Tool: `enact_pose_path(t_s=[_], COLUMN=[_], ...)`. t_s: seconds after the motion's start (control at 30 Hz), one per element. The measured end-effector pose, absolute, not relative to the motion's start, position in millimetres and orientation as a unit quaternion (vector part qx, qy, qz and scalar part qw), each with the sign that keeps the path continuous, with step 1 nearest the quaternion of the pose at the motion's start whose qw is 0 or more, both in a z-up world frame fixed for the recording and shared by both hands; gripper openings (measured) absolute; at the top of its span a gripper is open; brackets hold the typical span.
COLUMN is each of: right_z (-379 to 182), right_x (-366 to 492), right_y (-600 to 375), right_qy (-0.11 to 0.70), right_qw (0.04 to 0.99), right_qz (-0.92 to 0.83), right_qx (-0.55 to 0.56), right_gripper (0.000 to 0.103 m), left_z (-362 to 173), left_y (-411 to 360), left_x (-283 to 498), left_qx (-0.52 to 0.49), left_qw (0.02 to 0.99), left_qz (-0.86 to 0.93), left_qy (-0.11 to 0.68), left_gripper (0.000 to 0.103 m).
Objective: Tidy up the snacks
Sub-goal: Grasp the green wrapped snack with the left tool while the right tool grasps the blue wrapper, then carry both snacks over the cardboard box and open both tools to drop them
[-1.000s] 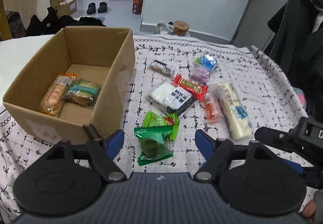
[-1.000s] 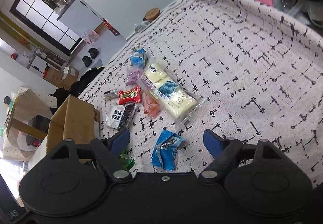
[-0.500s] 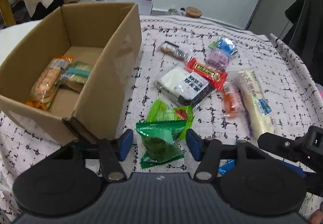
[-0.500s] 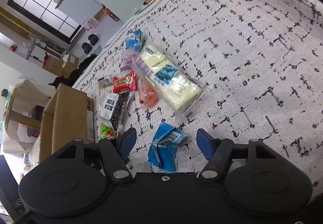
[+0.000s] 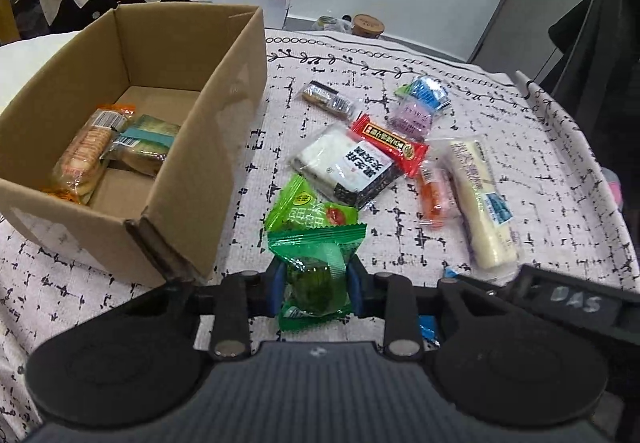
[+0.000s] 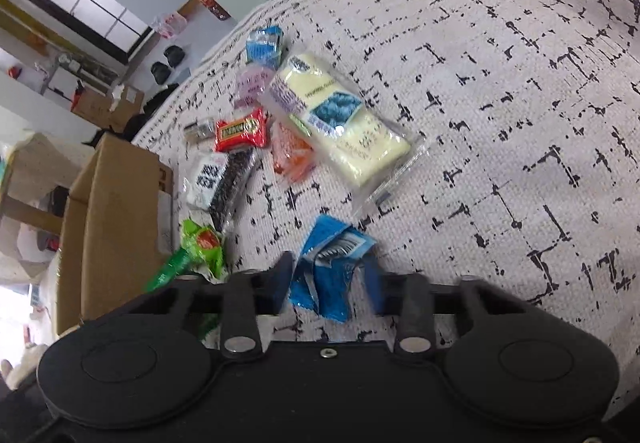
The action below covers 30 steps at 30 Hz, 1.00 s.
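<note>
My left gripper (image 5: 315,289) is shut on a dark green snack packet (image 5: 316,275) lying on the cloth, just right of the open cardboard box (image 5: 224,147). The box holds two wrapped snacks (image 5: 116,147). A light green packet (image 5: 306,205) lies just beyond the held one. My right gripper (image 6: 330,285) is shut on a blue packet (image 6: 332,267) on the cloth. Further off lie a black-and-white packet (image 5: 348,167), a red bar (image 5: 390,143), an orange packet (image 5: 436,195) and a long pale yellow packet (image 5: 480,203).
A purple packet (image 5: 412,115), a small blue packet (image 5: 426,93) and a dark wrapped bar (image 5: 326,99) lie at the back of the patterned cloth (image 6: 520,83). The right gripper's body (image 5: 560,303) sits close beside my left one. The box also shows in the right wrist view (image 6: 112,211).
Both grippers moved forward and down and closed: the left onto the dark green packet, the right onto the blue packet. Both were open a second ago.
</note>
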State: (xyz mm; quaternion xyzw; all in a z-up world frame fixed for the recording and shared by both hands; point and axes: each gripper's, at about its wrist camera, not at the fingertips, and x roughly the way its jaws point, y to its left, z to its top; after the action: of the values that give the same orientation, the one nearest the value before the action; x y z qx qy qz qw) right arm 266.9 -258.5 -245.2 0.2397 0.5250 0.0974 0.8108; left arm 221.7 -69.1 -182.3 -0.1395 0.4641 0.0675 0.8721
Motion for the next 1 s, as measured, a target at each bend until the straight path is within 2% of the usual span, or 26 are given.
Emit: enact_pose_path(t_s=[0.13, 0.23, 1.0], right_z=[-239.3, -231.5, -147.4], right_x=[260.9, 254.0, 241.6], right_y=[-259.0, -263.3, -227.3], right_qy=[0.52, 0.511, 0.411], right_qw=[0.813, 0.817, 0.88], right_qz=[0.101, 0.103, 0.096], right_qx=[0.241, 0.249, 0.216], right_gripper=[0.018, 0.016, 0.015], left_z=[-176.6, -171.5, -112.4], left_y=[-66.9, -65.1, -22.9], left_x=[218.0, 215.4, 203.4], left_qx=[-0.145, -0.148, -0.186], left_qw=[0.874, 0.877, 0.898], left_qz=[0.063, 0.061, 0.054], left_qy=[0.459, 0.454, 0.395], left_gripper=[0.03, 0.03, 0.03])
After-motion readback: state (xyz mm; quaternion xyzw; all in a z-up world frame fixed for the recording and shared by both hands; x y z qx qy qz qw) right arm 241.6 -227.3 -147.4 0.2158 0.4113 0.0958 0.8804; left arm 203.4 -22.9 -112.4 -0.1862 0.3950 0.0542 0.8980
